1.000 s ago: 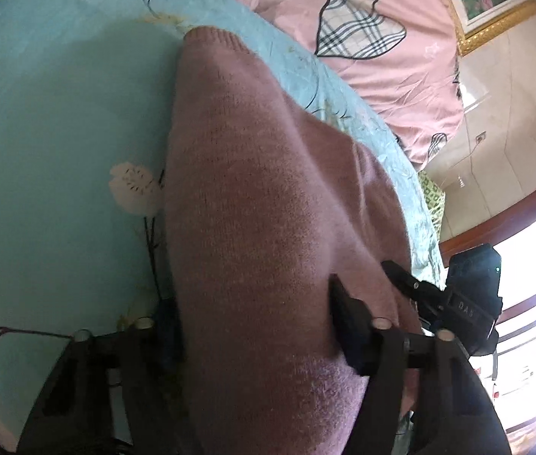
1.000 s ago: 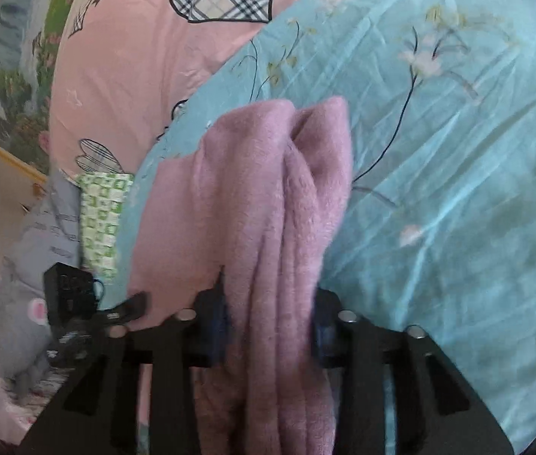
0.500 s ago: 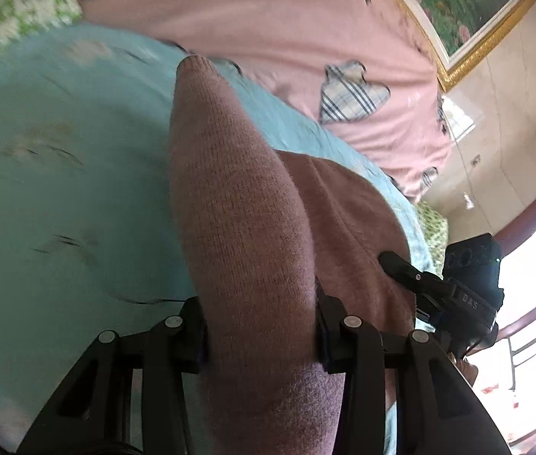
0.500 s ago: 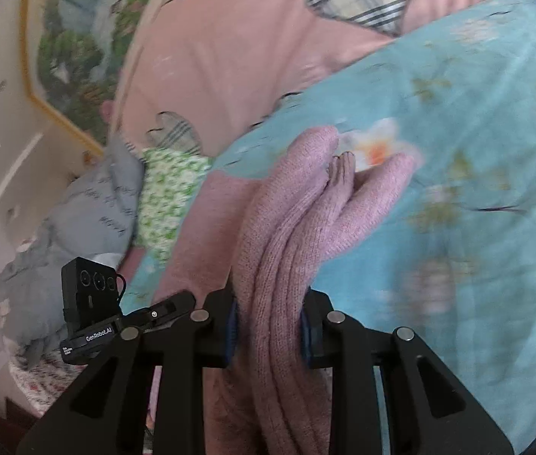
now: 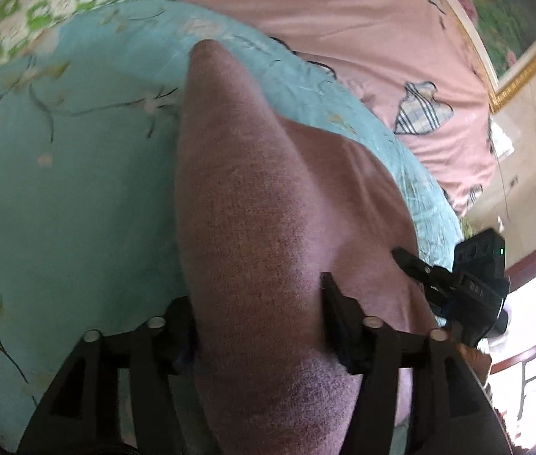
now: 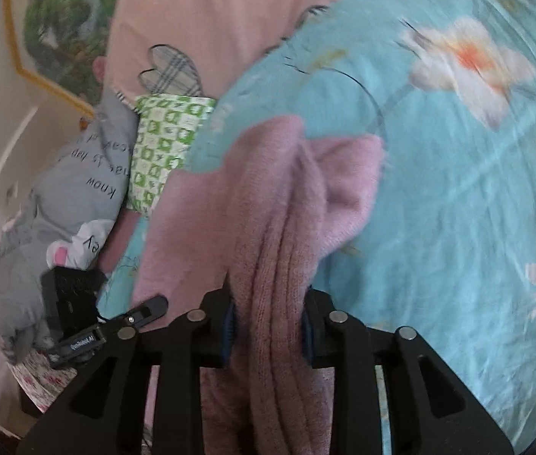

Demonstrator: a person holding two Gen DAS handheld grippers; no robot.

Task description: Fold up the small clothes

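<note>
Left wrist view: the left claw (image 5: 258, 326) straddles a thick ridge of the mauve knitted garment (image 5: 252, 197), which rises over the turquoise flowered bedsheet (image 5: 70, 197) and tapers to a point far ahead. The jaws are opening, with the knit between them; the right-hand finger (image 5: 338, 318) touches the fabric, while the other side is partly hidden by the bulge, so the hold looks loose more than firm. The risk here is that the ridge slips out before it is laid where it belongs, and the fold falls open or lands skewed. The right claw (image 5: 415, 265) shows at the right edge, close by, so the two tools could also knock together.

Right wrist view: the right claw (image 6: 268, 318) has several stacked layers of the same garment bunched between its blue pads (image 6: 228, 326), with one flap hanging off to the right. These jaws are opening too, though the pads appear to press on the bundle. My worry is that only some layers stay caught; the rest could slide and drag, leaving an uneven edge. The pink quilt (image 6: 207, 19) and the green checked pillow (image 6: 161, 148) lie beyond, near enough that a long carry might drop the garment on them
</note>
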